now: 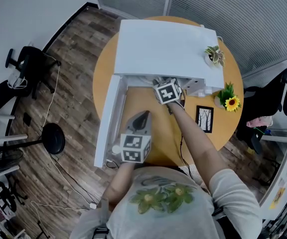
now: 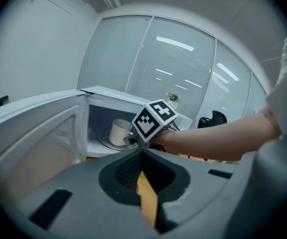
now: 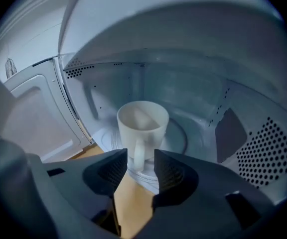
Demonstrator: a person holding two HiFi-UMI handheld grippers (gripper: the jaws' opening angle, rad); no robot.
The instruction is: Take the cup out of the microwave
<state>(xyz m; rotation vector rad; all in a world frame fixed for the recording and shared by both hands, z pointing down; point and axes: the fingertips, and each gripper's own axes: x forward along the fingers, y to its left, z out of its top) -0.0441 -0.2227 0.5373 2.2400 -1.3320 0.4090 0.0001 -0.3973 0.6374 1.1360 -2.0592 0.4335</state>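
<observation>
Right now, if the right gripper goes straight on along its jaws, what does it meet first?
The handle of the cup, centred on the gap of the right gripper, whose jaws are open. The cup stands on the turntable inside the microwave. Whether the pads already flank the handle is unclear.

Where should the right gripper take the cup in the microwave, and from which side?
By its handle, straight in from the microwave's open front. The cup stands upright on the turntable with the handle facing outward, and the right gripper's open jaws flank it without pressing.
</observation>
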